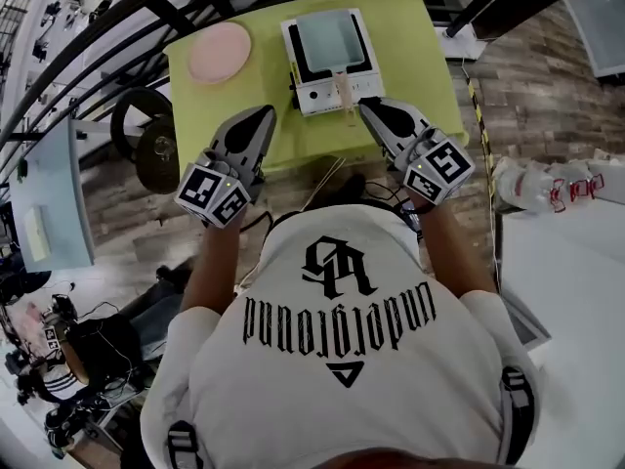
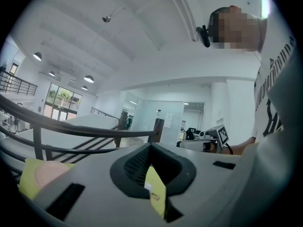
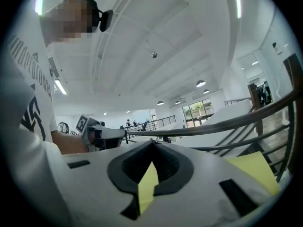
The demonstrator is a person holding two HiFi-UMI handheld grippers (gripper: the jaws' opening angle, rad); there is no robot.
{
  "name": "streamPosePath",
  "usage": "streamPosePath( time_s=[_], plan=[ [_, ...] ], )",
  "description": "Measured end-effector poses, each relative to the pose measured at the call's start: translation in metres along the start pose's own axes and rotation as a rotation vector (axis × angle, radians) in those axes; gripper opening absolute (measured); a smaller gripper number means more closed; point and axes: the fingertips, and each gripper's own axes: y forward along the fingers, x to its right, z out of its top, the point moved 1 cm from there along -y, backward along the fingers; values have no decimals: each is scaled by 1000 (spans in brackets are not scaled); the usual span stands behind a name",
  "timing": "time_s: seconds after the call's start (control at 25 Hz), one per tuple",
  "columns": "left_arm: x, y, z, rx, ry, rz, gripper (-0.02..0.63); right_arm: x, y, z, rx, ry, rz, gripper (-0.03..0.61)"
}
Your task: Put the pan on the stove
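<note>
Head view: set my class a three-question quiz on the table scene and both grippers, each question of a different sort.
1. True or false: the pale blue square pan sits on the white stove.
2. In the head view, where does the pink round plate lie on the yellow-green table?
A. left of the stove
B. right of the stove
C. on top of the stove
3. Fill in: the left gripper and the right gripper both have their jaws ____ with nothing held.

Key: 1 true; 2 A; 3 shut.
</note>
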Motion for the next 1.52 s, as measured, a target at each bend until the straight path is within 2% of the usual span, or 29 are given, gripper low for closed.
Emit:
streamPosePath(
  time_s=[0.24,0.44,0.76,1.0,1.52],
  plan=[
    [21,-61,-8,-13,-8,-53,8,-57,-8,-6,1,-53,-57,-2],
    [45,-103,-15,-23,-9,-95,8,-99,-28,-12,-2,-51,-97,-3],
    [65,-150,-20,7,-18,-83,8,-139,-48,-17,-7,-82,-99,-2],
    [94,-150,-24,22,-17,-54,8,-150,-78,-13,1,-106,-71,-3],
    [226,-129,-70,30,-36,1,8,-156,-214,-45,-25,-105,-23,-3]
  ],
)
